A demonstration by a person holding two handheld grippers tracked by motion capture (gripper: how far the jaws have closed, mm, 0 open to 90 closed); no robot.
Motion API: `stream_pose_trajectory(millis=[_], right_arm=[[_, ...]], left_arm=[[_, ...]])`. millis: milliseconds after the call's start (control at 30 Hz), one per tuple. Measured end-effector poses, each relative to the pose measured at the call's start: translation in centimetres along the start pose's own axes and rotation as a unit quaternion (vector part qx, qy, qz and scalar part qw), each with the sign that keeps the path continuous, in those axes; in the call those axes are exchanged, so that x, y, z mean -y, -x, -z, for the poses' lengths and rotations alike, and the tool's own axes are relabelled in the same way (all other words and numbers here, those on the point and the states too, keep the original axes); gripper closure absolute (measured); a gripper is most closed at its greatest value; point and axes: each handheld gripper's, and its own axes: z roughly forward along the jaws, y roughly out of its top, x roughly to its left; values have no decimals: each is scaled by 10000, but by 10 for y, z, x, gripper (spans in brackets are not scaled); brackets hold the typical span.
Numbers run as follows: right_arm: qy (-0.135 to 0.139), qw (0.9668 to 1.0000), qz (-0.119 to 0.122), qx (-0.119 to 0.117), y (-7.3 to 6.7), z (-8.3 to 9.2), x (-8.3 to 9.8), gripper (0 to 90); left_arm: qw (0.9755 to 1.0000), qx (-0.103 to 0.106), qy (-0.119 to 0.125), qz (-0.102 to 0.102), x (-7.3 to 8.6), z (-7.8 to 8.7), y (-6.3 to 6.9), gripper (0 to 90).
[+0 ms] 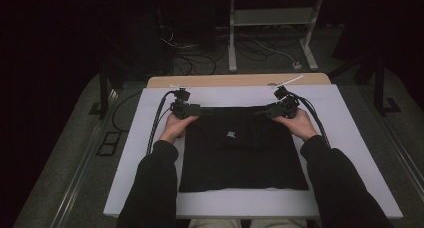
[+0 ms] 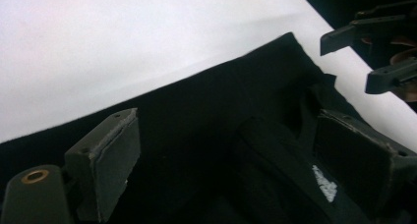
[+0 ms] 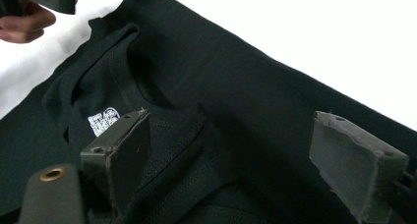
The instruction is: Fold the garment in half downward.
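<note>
Two grippers at the far edge of one black shirt [image 1: 242, 153] on my white board [image 1: 350, 153].

I see one shirt, folded to a near square, matte knit cotton with ribbed collar and double stitching, a small white label [image 3: 102, 121] by the neck; it lies flat in the middle of the smooth board, its far edge straight. My left gripper [image 1: 196, 109] sits at the far-left corner, my right gripper [image 1: 265, 112] at the far-right corner, each held in one hand. In the gripper views both pairs of blocky, grey-padded jaws stand apart over the cloth, fabric under the gap, pads not pressing it. I count two hands, two black sleeves, four jaws, two cables trailing over the board.
</note>
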Motion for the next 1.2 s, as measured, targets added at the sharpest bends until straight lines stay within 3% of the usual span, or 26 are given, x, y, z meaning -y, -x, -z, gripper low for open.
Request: stream_pose_trajectory(millis=[200, 667, 767, 1200], right_arm=[[-51, 10000, 11, 2, -1, -3, 1, 182], [-159, 9999, -49, 9, 4, -12, 10, 295], [-224, 9997, 8, 101, 3, -16, 10, 364], [-261, 9996, 21, -40, 0, -23, 12, 581]], left_arm=[[10000, 8, -78, 46, 5, -5, -3, 163], [9991, -219, -328, -157, 9, -16, 3, 386], [9986, -271, -388, -252, 9, -18, 6, 412], [9978, -65, -515, -413, 10, -24, 13, 498]])
